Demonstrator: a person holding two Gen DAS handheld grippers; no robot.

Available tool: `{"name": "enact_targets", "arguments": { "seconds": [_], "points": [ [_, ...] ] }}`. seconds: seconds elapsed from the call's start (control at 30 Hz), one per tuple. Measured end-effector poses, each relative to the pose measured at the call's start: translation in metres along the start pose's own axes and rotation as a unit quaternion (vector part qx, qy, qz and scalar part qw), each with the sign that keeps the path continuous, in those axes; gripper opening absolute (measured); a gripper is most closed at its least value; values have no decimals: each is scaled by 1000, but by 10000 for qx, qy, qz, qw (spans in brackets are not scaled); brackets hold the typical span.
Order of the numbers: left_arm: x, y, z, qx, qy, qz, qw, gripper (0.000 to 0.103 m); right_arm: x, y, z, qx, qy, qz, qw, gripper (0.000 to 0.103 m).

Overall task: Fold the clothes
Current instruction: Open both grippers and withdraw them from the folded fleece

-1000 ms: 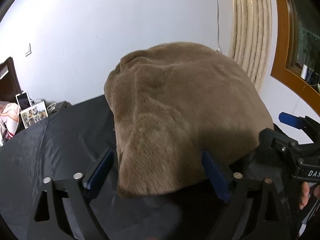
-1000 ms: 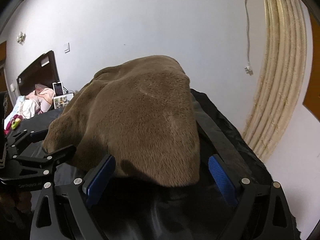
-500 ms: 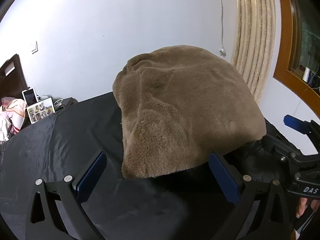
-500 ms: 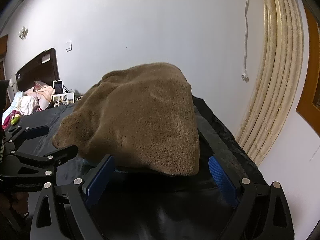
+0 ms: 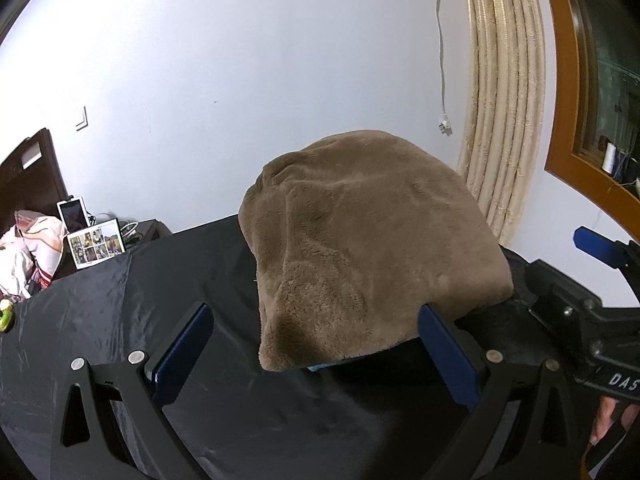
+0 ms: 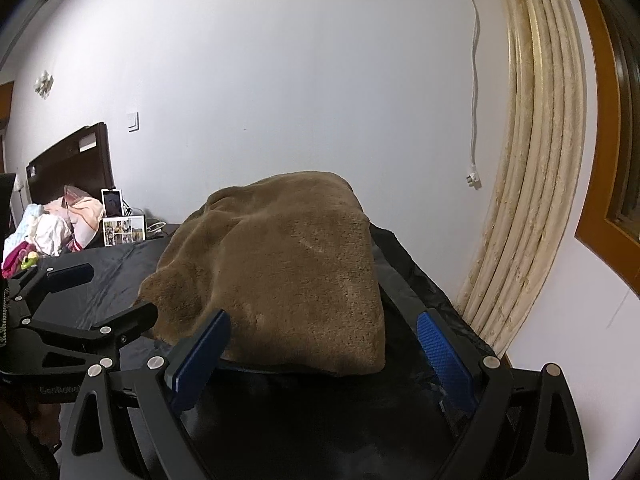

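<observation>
We hold the left gripper (image 5: 316,354) and right gripper (image 6: 324,354) spread wide and empty, just short of the folded brown fleece garment (image 5: 360,248), likely so it lies undisturbed. It sits on the black sheet (image 5: 120,300) (right side), near edge toward us, long axis seemingly running toward the wall.

The brown garment (image 5: 360,240) hides the counter (image 5: 140,300) beneath it; a blue strip at its 6 o'clock edge is mostly covered; framed photos (image 5: 95,248) at 9 o'clock too small to read.
</observation>
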State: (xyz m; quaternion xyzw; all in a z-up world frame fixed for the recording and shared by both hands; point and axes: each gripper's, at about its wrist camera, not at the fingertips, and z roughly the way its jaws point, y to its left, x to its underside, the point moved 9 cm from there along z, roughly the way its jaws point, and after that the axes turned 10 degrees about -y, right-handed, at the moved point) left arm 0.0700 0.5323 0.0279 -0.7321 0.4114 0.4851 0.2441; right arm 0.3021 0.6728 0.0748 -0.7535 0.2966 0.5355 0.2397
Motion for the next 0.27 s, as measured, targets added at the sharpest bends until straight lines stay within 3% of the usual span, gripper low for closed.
{"name": "enact_targets", "arguments": {
  "seconds": [0.27],
  "points": [
    [4,0,-1,-11,-4,60,10000,102,1,4,-4,4,-16,-33,10000,96]
  ]
}}
